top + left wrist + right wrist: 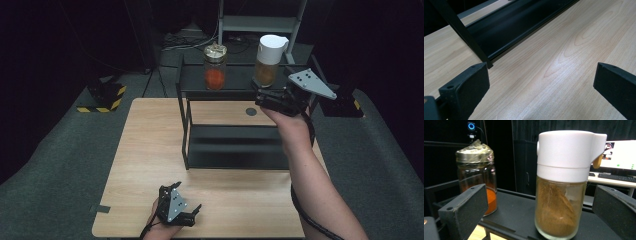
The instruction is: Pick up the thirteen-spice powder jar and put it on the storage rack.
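High view: wooden table [150, 150] bearing a black two-tier rack [235, 150]; on rack's top shelf, two jars standing upright, apart from each other. Left jar [215, 67]: clear glass, wrinkled film over a metal lid, orange-red powder at the bottom. Right jar [270, 60]: clear glass, white pour-spout cap, brown powder filling most of the body. Right gripper [267, 97] held by a hand at the rack's right end, at top-shelf level, jaws pointing toward the white-capped jar, just short of it. Left gripper [192, 212] resting low at the table's near edge, well apart from the rack, grey plate on top. Right gripper view: white-capped jar [560, 212] standing between the two black jaws, gaps visible on both sides, pads not touching the glass; jaws spread wide, nothing held; film-topped jar [477, 177] farther back beside the left jaw; lit monitor [621, 155] on a desk in the dark background. Left gripper view: jaws wide apart over bare table top [554, 62], nothing between them; rack's lower shelf and one upright leg [464, 32] ahead.
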A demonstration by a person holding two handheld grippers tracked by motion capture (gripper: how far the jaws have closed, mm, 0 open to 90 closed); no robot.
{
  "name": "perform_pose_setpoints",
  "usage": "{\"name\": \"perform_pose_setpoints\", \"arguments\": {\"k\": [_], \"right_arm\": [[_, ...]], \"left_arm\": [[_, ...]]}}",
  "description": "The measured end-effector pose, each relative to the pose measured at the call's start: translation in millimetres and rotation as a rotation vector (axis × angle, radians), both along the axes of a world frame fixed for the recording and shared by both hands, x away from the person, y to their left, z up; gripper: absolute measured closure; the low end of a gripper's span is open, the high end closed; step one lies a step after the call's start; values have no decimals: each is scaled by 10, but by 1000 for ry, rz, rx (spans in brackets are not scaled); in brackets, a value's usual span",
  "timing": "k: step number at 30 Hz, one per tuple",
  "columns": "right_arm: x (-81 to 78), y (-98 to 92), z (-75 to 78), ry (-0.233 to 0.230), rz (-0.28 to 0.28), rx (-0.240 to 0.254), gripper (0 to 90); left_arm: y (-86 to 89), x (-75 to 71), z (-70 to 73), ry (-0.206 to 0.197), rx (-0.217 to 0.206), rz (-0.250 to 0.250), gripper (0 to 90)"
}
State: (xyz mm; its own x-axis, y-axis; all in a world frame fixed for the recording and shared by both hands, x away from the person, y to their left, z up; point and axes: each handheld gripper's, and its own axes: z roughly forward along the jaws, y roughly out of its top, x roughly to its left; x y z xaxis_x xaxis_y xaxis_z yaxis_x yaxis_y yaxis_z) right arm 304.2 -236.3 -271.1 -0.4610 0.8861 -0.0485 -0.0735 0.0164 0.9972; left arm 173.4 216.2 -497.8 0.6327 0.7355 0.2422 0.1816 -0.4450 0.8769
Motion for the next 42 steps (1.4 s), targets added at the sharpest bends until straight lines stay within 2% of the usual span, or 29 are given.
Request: {"name": "perform_pose_setpoints", "arguments": {"k": [17, 30, 36, 40, 42], "right_arm": [[-343, -118, -211, -25, 24, -16, 0], [-497, -215, -352, -24, 35, -37, 0], [-555, -244, -421, -12, 33, -53, 0], [-606, -258, -503, 0, 25, -100, 0], [-622, -275, -548, 2, 29, -104, 0]], "left_arm": [[-8, -4, -3, -3, 5, -2, 6], [-10, 4, 5, 2, 7, -2, 6], [-1, 8, 4, 4, 0, 0, 6], [3, 12, 6, 7, -3, 1, 6], [-3, 8, 5, 4, 3, -1, 6]]}}
